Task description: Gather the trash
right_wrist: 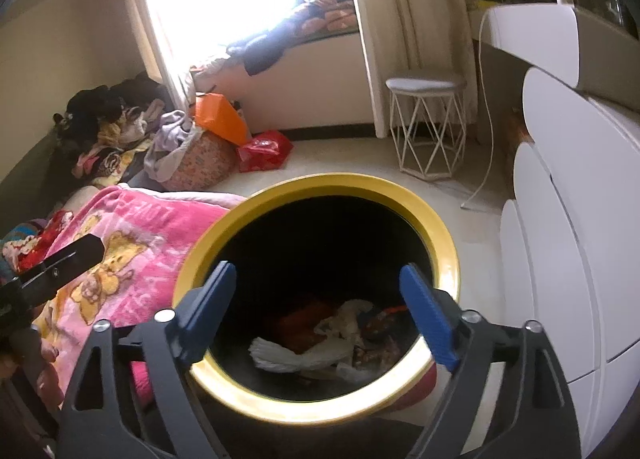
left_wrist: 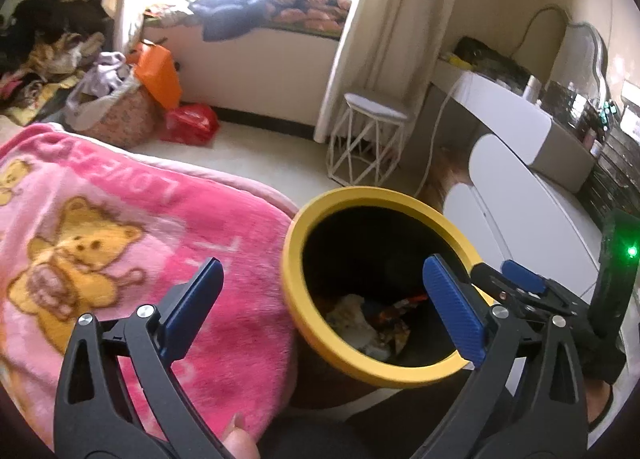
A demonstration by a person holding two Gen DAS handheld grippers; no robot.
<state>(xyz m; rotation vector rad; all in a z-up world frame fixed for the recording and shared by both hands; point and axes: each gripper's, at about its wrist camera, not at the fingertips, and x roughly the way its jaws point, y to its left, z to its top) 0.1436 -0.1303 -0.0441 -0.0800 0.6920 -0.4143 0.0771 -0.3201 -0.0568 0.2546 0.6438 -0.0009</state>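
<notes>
**Right wrist view: both grippers empty over the bin**

Right wrist camera is looking straight down into the yellow-rimmed bin (right_wrist: 446, 255), where crumpled wrappers and a white plastic bag (right_wrist: 296, 355) are lying at the bottom. The right gripper (right_wrist: 320, 311) is hanging above the opening with its jaws spread wide and nothing between them. In the left wrist view, the left gripper (left_wrist: 324, 307) is likewise standing wide and empty, one finger over the pink bear blanket (left_wrist: 132, 235) and the other over the bin's mouth; the trash pile (left_wrist: 372, 323) is showing deep inside.

Judging by this, the load is already sitting in the bin and both hands are free for the next piece.

Risks are coming mainly from closeness. The left gripper's inner finger is hovering just beside the rim, so a careless sideways pull could be catching the edge and tipping the bin, which is standing right against the soft blanket. The two grippers are also working near each other and could be knocking together. The blanket's fluffy pile could be snagging a finger sweeping low.
</notes>
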